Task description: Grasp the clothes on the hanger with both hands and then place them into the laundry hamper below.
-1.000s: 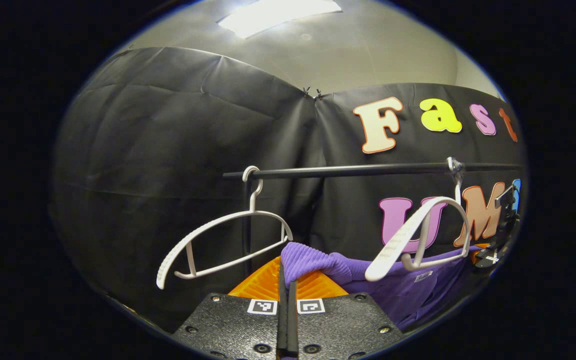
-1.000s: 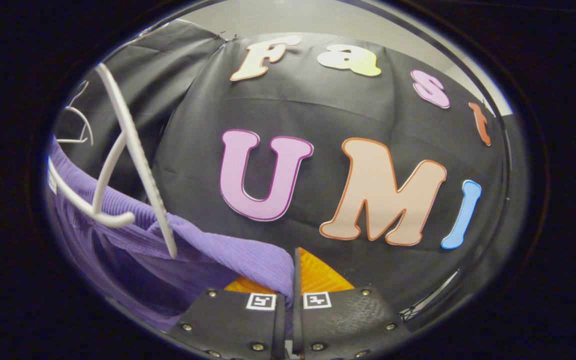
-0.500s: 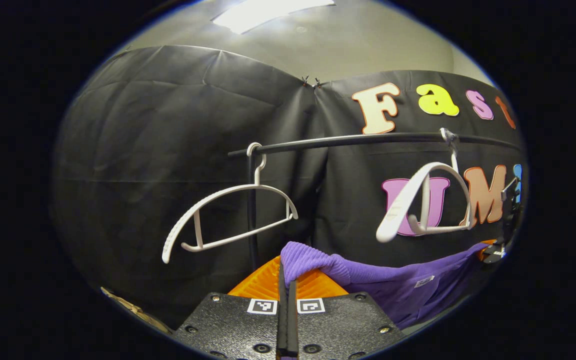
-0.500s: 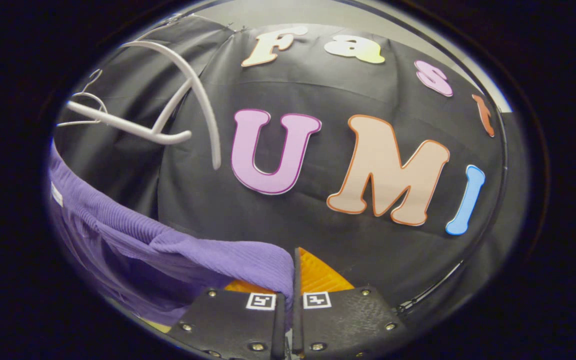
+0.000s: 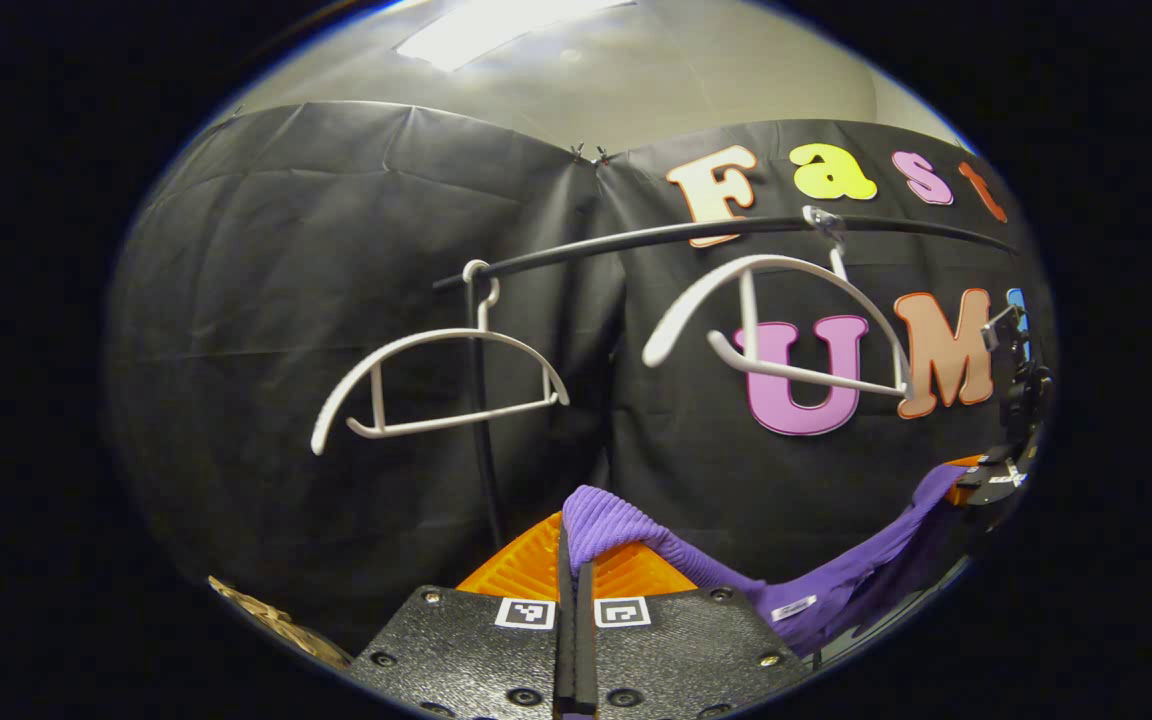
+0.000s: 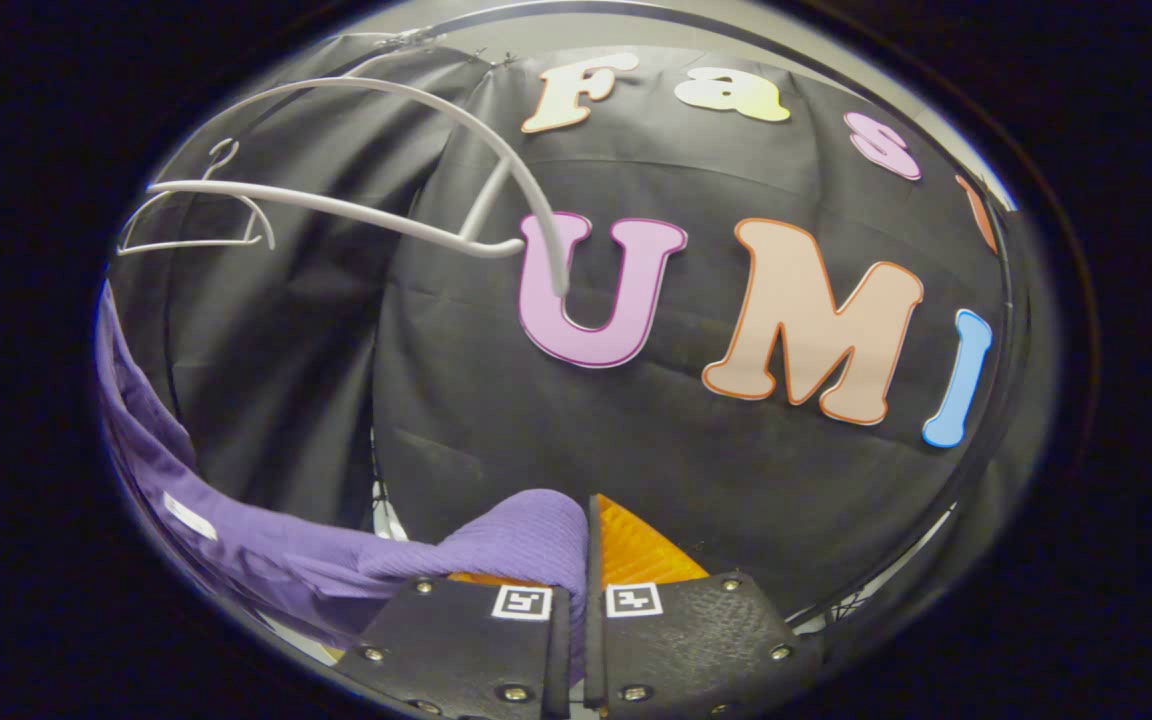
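1. The left gripper [image 5: 573,575] is closed tight on one end of the purple garment [image 5: 636,535]; the cloth bunches over its fingertips and is pinched between the two fingers.
2. From there the garment sags in a low band off to the right, toward the right gripper [image 5: 998,478] seen near the right edge of the left gripper view.
3. In the right gripper view, the right gripper [image 6: 587,560] is likewise clamped on the other end of the garment [image 6: 521,540], which trails away to the left in a drooping curve.
4. Two white hangers hang bare on a dark rail [image 5: 636,240]: the left hanger [image 5: 436,385] near the rail's end and the right hanger [image 5: 776,320] farther along it.
5. The garment hangs below both hangers, clear of them, stretched between the two grippers.
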Demonstrator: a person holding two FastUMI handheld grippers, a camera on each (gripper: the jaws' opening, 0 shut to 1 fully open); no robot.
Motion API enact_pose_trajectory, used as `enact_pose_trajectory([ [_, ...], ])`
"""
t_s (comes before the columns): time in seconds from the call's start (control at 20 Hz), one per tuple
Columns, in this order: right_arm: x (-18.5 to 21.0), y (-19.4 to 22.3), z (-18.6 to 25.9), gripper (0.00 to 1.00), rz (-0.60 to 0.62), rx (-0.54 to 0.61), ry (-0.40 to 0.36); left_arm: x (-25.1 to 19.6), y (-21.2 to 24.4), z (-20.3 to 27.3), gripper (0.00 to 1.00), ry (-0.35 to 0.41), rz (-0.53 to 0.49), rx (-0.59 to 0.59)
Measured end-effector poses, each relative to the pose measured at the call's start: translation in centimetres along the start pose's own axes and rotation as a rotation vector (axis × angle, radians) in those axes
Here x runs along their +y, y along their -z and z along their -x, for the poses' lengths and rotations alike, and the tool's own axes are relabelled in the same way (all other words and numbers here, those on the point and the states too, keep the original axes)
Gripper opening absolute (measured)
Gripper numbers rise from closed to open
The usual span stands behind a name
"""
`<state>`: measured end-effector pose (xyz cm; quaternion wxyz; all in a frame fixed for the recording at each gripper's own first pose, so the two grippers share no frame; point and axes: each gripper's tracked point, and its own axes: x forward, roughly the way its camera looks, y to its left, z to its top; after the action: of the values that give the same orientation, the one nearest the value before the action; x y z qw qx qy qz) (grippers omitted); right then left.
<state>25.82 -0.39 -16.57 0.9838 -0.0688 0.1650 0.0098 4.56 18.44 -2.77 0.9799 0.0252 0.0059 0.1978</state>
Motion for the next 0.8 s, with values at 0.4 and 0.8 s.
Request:
enact_pose_trajectory([
  [0.4,5.2,0.6,2.2,0.06,-0.015,0.009,-0.100,-4.2,3.7,0.3,0.00,0.095,0.012,0.068],
  [0.8,9.3,5.1,3.0,0.06,-0.035,0.110,-0.190,-10.7,9.8,-1.4,0.00,0.264,0.083,0.229],
])
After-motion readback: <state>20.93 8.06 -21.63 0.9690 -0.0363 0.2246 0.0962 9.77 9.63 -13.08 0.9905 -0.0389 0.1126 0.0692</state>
